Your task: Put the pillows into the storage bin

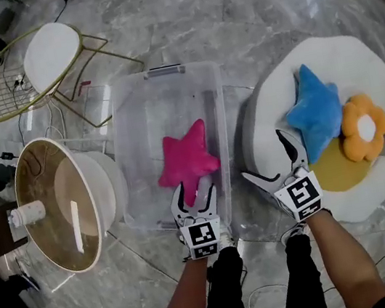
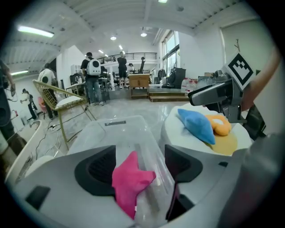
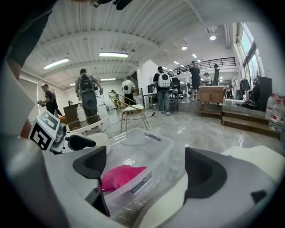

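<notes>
A pink star pillow (image 1: 187, 158) lies inside the clear plastic storage bin (image 1: 163, 71) on the marble floor. My left gripper (image 1: 195, 199) is open at the bin's near edge. One point of the star lies between its jaws (image 2: 129, 180), and the pads are not pressing on it. My right gripper (image 1: 263, 155) hangs open and empty between the bin and a white egg-shaped cushion (image 1: 352, 55). On that cushion rest a blue star pillow (image 1: 316, 111) and an orange flower pillow (image 1: 365, 128). The right gripper view shows the bin with the pink star (image 3: 120, 176) in it.
A round white tub-like stand (image 1: 61, 202) sits left of the bin. A gold wire chair (image 1: 50, 56) with a white seat is behind it. Cables run over the floor at the left. Several people stand far off in the hall.
</notes>
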A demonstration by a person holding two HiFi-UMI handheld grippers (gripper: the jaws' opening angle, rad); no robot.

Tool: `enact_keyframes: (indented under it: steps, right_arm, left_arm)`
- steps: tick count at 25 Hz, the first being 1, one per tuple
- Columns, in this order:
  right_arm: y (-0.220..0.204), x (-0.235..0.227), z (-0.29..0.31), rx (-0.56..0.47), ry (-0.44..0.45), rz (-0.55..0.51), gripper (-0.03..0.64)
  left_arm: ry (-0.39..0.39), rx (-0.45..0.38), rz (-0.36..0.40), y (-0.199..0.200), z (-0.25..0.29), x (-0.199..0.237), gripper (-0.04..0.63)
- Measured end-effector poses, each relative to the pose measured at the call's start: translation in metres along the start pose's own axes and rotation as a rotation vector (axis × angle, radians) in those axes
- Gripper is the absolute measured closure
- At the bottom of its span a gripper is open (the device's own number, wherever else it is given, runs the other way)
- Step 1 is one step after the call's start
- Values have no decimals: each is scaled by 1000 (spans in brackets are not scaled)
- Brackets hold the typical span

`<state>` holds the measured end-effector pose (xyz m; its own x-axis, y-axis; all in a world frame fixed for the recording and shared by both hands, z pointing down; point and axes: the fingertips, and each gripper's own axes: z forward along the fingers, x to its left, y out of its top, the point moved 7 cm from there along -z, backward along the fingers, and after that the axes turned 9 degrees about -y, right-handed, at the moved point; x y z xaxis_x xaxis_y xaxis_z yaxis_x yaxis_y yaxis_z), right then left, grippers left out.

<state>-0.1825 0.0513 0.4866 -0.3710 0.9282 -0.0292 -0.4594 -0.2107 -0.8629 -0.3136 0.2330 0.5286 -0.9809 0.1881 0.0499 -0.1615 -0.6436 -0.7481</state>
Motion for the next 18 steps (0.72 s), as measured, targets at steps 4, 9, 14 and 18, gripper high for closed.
enact_keyframes:
  steps: [4,9,14,18]
  right_arm:
    - [-21,-47,-38,9,-94,100,55]
    - [-66,-100,-74,45,-250,261,54]
    - [-107,-140,-105,57,-326,346,54]
    - [-140,-170,-119,66,-396,428,54]
  left_arm:
    - [-80,-1,75,28,26,-48,267]
    - [-194,-1,181,52,76,-110,267]
    - [-320,-43,365,97,116,-179,267]
    - [-408,-19,423,110,153,-217,267]
